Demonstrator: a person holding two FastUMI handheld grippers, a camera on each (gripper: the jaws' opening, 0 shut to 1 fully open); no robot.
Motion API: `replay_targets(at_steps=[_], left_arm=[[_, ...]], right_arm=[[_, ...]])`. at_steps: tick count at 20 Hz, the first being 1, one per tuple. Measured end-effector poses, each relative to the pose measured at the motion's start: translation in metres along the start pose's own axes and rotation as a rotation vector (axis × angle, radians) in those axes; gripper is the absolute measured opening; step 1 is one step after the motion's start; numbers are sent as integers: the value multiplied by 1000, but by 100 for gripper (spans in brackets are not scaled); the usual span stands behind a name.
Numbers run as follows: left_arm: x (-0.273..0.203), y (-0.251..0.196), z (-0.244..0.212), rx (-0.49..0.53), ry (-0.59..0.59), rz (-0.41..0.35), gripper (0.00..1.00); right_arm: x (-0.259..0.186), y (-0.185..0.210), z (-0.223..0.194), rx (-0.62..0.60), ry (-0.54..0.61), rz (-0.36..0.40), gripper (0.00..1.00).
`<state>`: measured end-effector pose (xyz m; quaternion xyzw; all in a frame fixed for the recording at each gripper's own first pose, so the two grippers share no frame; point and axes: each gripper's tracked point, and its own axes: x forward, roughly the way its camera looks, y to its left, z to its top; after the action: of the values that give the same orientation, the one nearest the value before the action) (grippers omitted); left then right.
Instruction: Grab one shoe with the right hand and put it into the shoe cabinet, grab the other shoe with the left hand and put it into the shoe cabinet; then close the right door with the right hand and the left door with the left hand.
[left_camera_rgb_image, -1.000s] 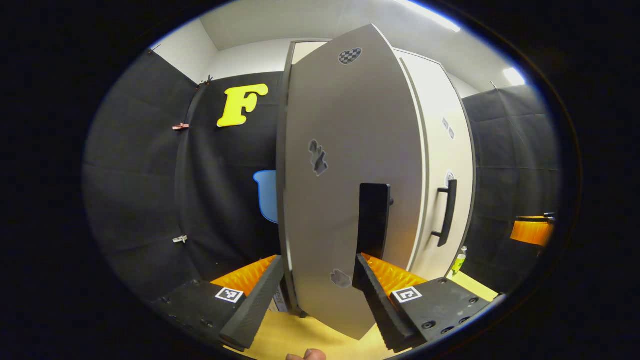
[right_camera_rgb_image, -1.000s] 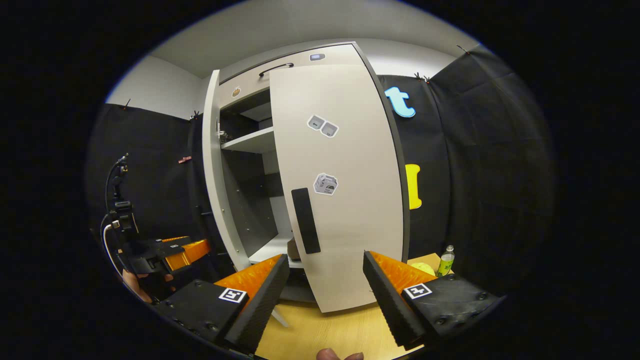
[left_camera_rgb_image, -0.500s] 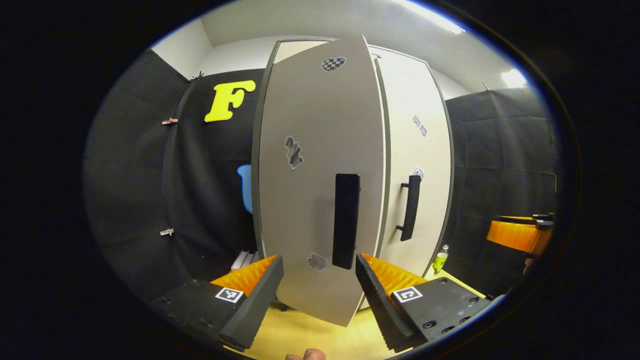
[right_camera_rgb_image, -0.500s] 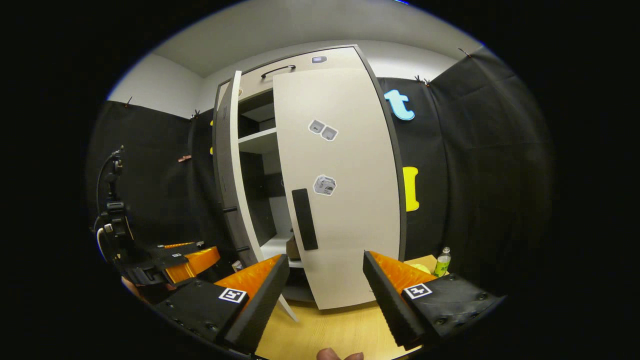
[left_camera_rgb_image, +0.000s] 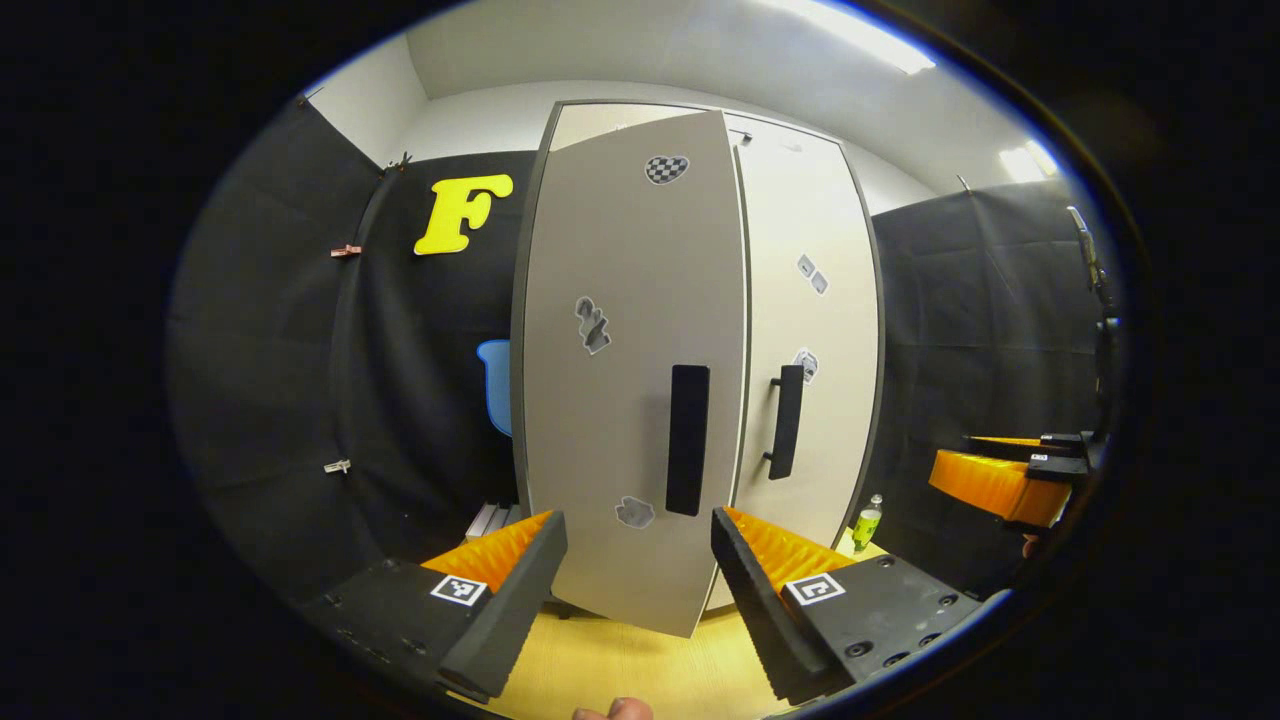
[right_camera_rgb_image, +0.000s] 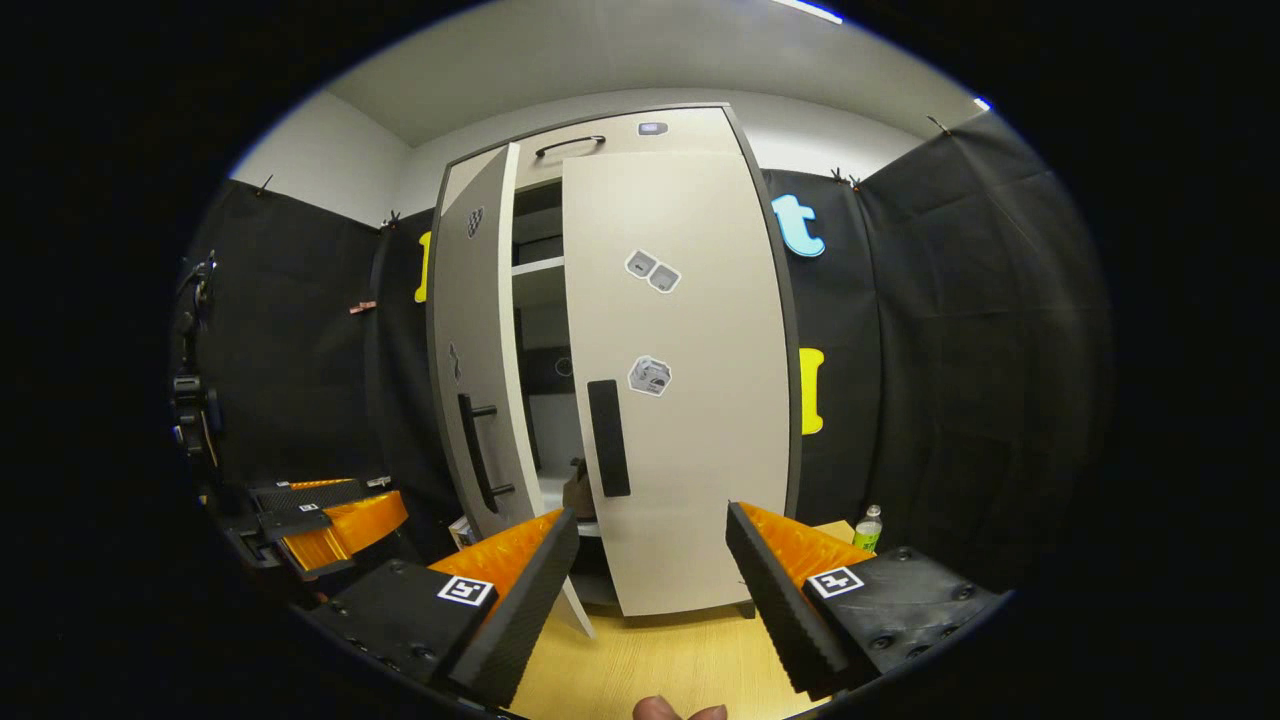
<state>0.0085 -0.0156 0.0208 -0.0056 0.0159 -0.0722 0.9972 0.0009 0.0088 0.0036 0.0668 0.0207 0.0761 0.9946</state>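
**Left door swinging nearly shut**

The left gripper (left_camera_rgb_image: 638, 560), jaws spread and empty, is facing the left door (left_camera_rgb_image: 625, 400), positioned for pushing. Right of that door, a shoe (right_camera_rgb_image: 578, 492) is sitting inside the cabinet (right_camera_rgb_image: 600, 130). The right door (right_camera_rgb_image: 690, 400) is standing closed; the right gripper (right_camera_rgb_image: 650, 575) is hanging apart, empty.

Both views face the shoe cabinet (left_camera_rgb_image: 800, 300) (right_camera_rgb_image: 680, 300) from near, left gripper view from farther left.

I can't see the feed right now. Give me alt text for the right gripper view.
The shoe cabinet has its right door shut and its left door ajar, with shelves showing in the gap. The open right hand-held gripper hangs before the doors, touching nothing. The left hand-held gripper is low at the left; a green bottle stands at the right.
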Motion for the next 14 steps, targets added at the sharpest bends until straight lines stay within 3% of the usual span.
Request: replay_targets(at_steps=[14], left_arm=[[-19,-9,2,25,-9,-7,93]], right_arm=[[-11,0,-1,-55,-19,-38,98]])
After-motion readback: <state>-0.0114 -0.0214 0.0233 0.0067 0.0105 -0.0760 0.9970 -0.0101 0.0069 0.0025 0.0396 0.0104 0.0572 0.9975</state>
